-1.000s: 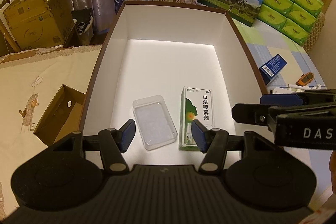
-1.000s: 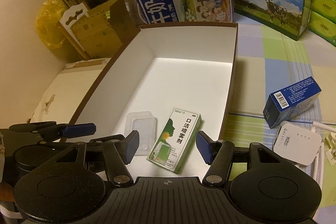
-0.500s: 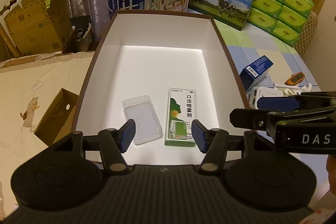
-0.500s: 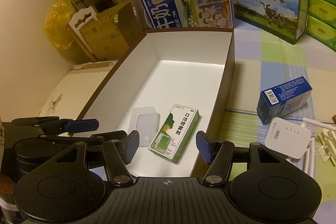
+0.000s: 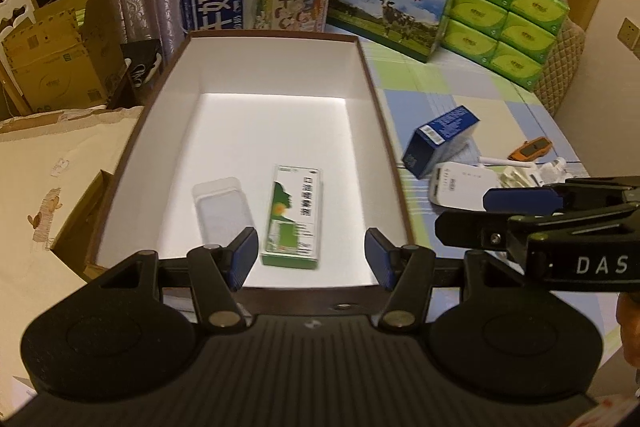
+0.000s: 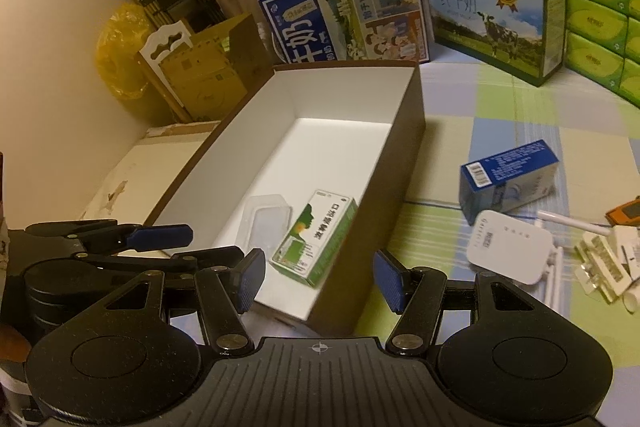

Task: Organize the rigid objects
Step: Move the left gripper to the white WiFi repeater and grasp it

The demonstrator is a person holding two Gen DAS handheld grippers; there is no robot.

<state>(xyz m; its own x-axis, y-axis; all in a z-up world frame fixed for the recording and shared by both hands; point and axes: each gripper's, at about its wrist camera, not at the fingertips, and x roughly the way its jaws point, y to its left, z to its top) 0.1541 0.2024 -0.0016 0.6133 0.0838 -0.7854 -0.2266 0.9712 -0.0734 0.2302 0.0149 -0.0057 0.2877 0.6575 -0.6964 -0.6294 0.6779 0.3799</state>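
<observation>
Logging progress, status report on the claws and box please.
Both claws, left and right, open, empty. Green carton and clear tray inside box. Nothing blocking.

White-lined brown box [image 5: 372, 83], green carton [image 5: 294, 215]

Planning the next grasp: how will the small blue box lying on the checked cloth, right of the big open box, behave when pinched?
The small blue box looks like thin card, so probably light and crushable. Lying on a long face, it seems unlikely to roll or tip.

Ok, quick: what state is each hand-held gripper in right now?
Left hand-held gripper: open, holding nothing.
Right hand-held gripper: open, holding nothing.
</observation>
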